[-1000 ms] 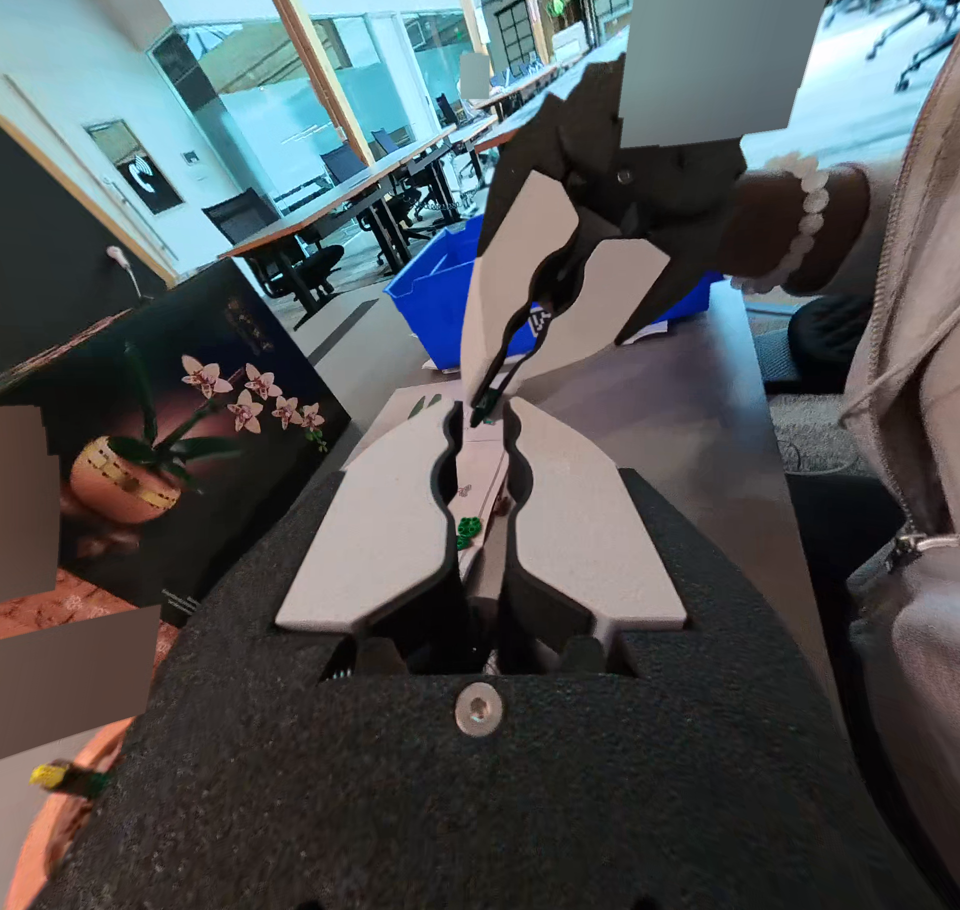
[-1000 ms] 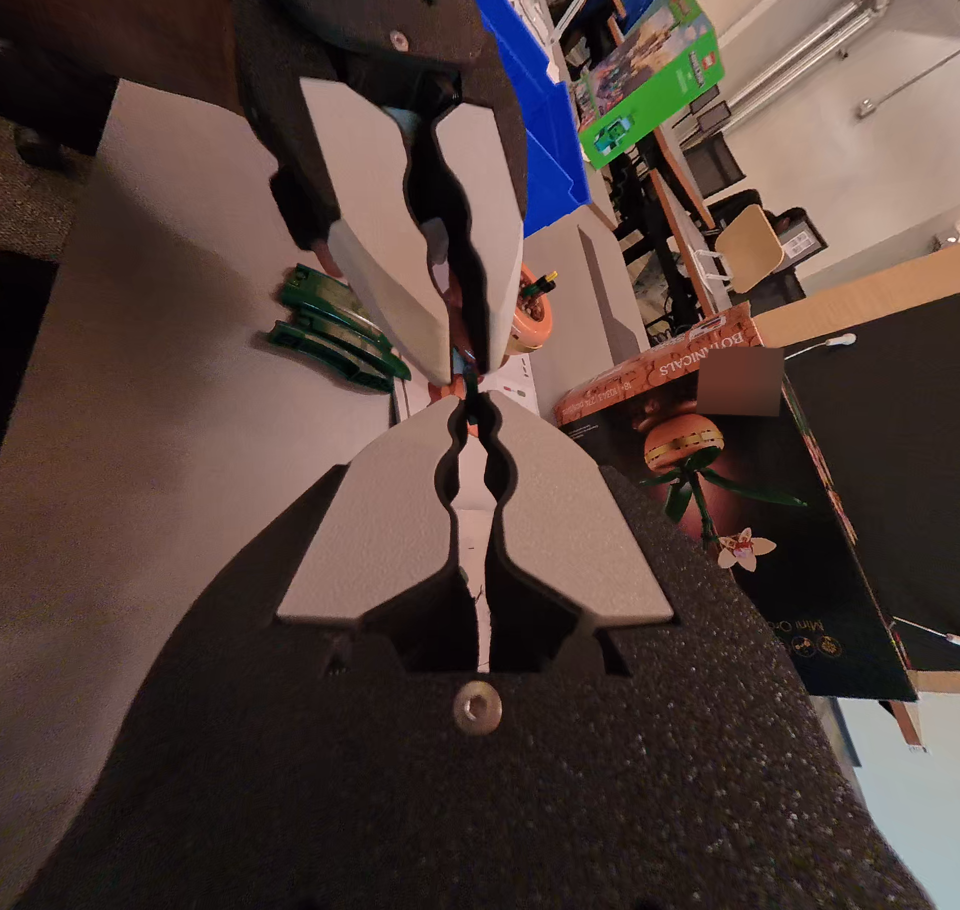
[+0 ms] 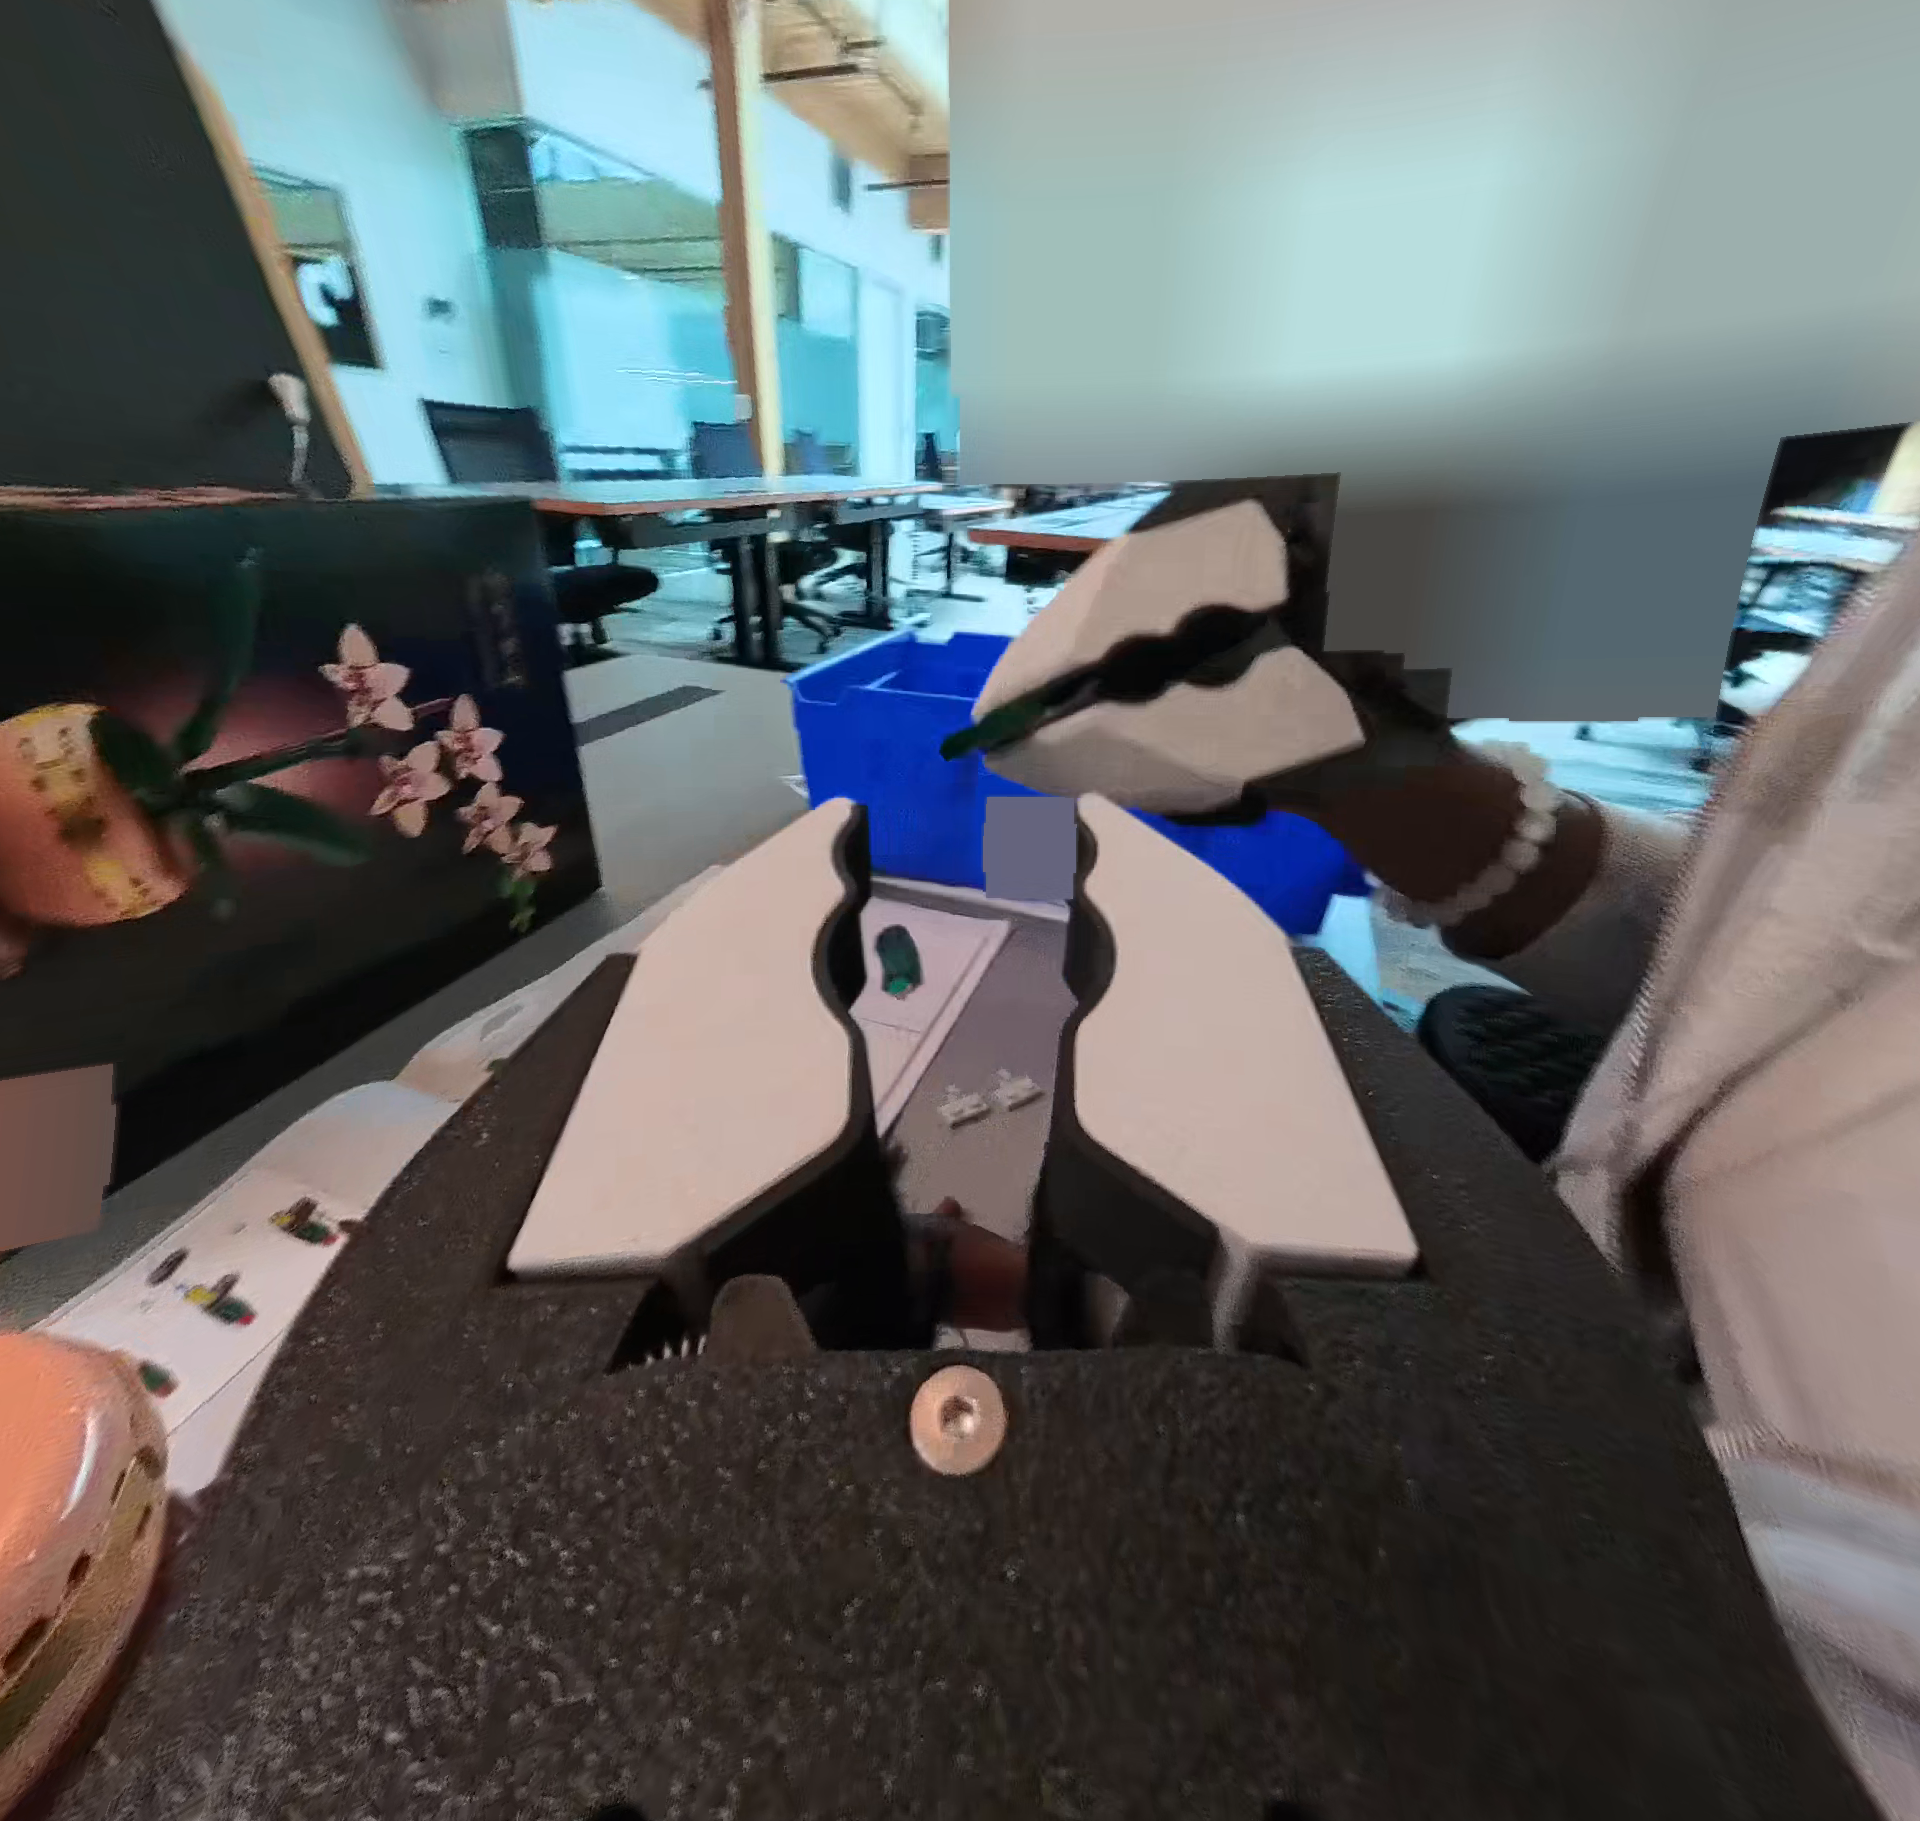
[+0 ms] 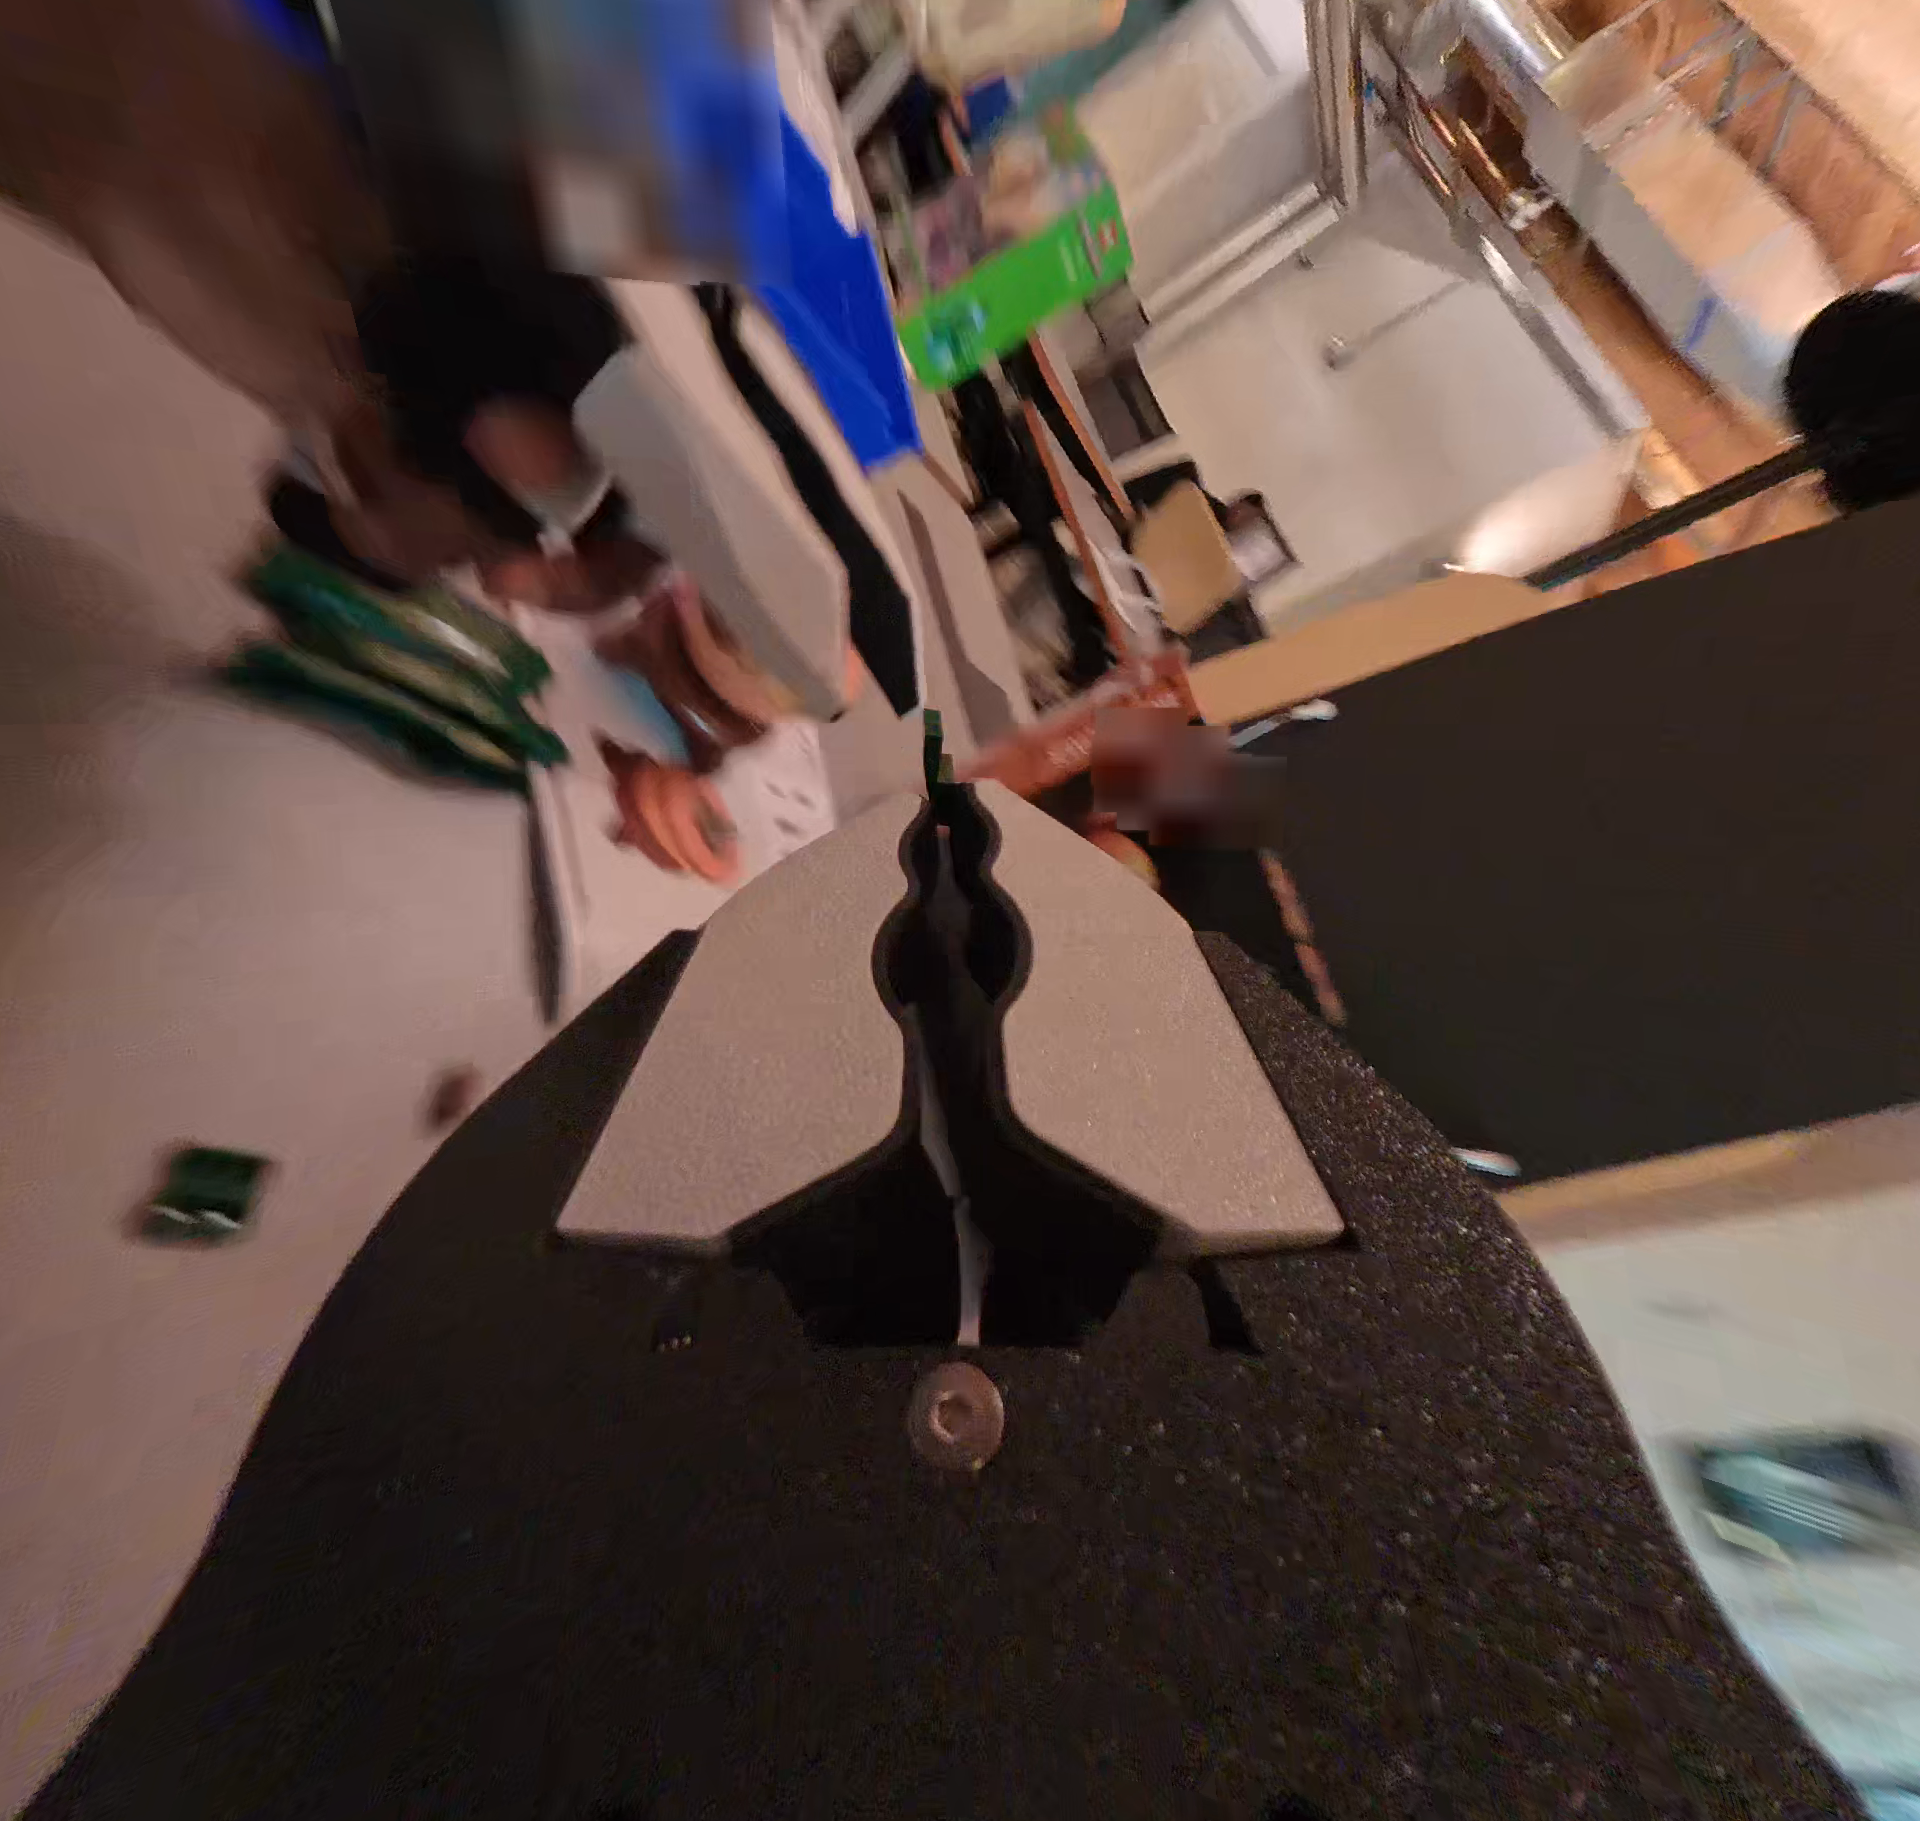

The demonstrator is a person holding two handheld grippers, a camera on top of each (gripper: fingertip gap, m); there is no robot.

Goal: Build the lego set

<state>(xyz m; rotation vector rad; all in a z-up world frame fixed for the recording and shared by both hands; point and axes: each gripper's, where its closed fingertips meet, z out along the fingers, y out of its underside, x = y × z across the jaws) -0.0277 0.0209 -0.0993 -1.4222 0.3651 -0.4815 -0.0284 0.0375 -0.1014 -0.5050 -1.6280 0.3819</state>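
**Green stem piece lifted, left tool free**

Far left in the left wrist view stands the dark cardboard set box printed with an orchid picture (image 3: 281,763), and in the near left corner bulges the rounded peach-coloured brick flowerpot (image 3: 62,1522). Beside the pot the white printed instruction sheet (image 3: 260,1252) lies flat on the grey counter (image 3: 966,1023). The left tool (image 3: 966,836) hovers over that counter with its pale fingers spread wide apart and nothing between them. Through the gap a small dark green round brick (image 3: 896,959) rests on the sheet, and two tiny white clip pieces (image 3: 987,1098) lie just right of it on the bare counter. Farther back sits a blue plastic bin (image 3: 883,732). Right of it, raised above the counter, the right tool (image 3: 1101,722) is clamped on a thin dark green stem piece (image 3: 997,727), whose tip pokes out to the left.

The right wrist view is blurred; the green tip (image 4: 935,763) shows just past its nearly closed fingertips, and flat green leaf pieces (image 4: 395,670) lie in a pile on the left.

The step looks like fitting the stem: a part in hand, its mate not yet picked. The next move probably calls for the left tool to take the green round brick, or steady the pot, so the stem can be pressed in squarely.
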